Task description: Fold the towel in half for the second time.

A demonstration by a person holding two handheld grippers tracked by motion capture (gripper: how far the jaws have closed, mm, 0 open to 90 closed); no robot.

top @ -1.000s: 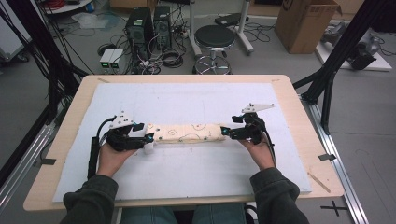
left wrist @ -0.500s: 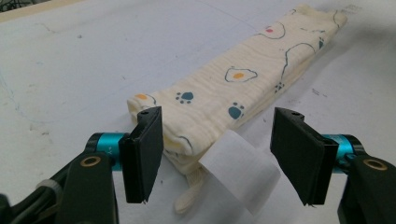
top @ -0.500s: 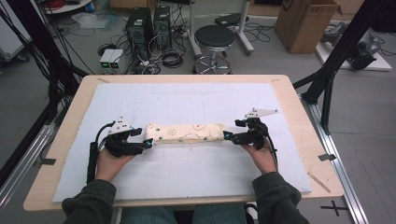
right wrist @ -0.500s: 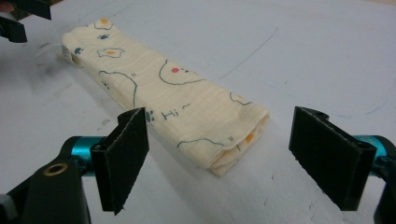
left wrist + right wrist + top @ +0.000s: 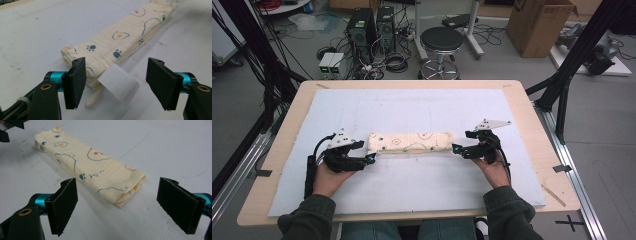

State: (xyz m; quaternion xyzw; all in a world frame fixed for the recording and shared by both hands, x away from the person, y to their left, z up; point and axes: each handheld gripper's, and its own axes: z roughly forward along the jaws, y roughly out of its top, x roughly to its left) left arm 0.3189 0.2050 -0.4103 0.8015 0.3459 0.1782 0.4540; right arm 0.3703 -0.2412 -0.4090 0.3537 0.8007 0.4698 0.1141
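- At the centre of the white mat [image 5: 412,185], a folded cloth [image 5: 410,142] is laid flat.
- At its nine o'clock end, the left gripper [image 5: 368,152] is spread wide, having just been opening, nothing gripped.
- At three o'clock, the right gripper [image 5: 455,149] is likewise opened wide, empty.

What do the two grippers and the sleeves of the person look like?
Each gripper, left gripper and right gripper, is black, with flat black rectangular pads, teal metal fittings, a pale three-cornered plate on top and a black cable. The sleeves are dark green.
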